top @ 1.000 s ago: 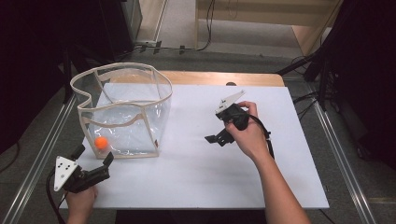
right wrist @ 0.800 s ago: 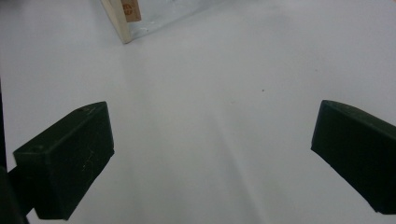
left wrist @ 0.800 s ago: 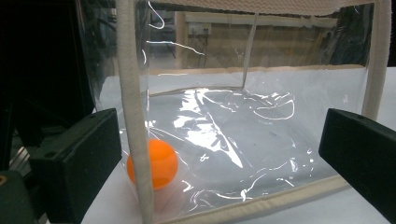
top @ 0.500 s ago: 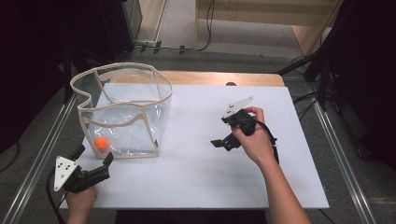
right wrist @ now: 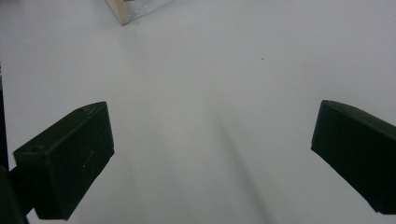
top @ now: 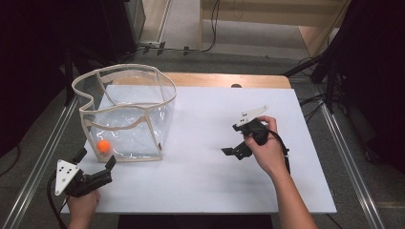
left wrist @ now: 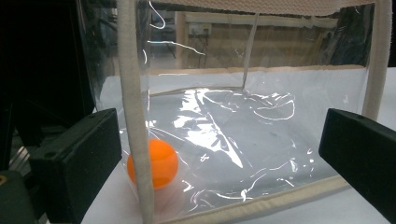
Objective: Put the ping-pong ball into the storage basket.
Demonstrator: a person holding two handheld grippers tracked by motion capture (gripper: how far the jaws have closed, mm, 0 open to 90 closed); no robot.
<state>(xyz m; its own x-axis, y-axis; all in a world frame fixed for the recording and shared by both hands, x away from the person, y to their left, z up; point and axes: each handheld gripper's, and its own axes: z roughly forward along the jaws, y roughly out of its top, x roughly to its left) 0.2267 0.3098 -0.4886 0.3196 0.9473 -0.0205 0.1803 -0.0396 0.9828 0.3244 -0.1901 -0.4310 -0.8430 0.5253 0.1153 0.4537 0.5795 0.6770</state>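
Note:
A clear plastic bag with beige trim stands open on the left of the white table. An orange ball lies inside it at the near left corner. My left gripper is open just in front of that corner, apart from the bag. In the left gripper view the ball sits behind the bag's beige corner seam, between the wide jaws of the left gripper. My right gripper hangs open over the table's middle right, holding nothing; in its own view the right gripper frames bare table.
The bag's near corner shows at the top left of the right gripper view. A wooden strip runs along the table's far edge. Metal rails flank both sides, with dark equipment and cables beyond.
My right hand and its gripper have drifted a little to the right and toward the near edge. The left gripper, bag and ball have stayed put.

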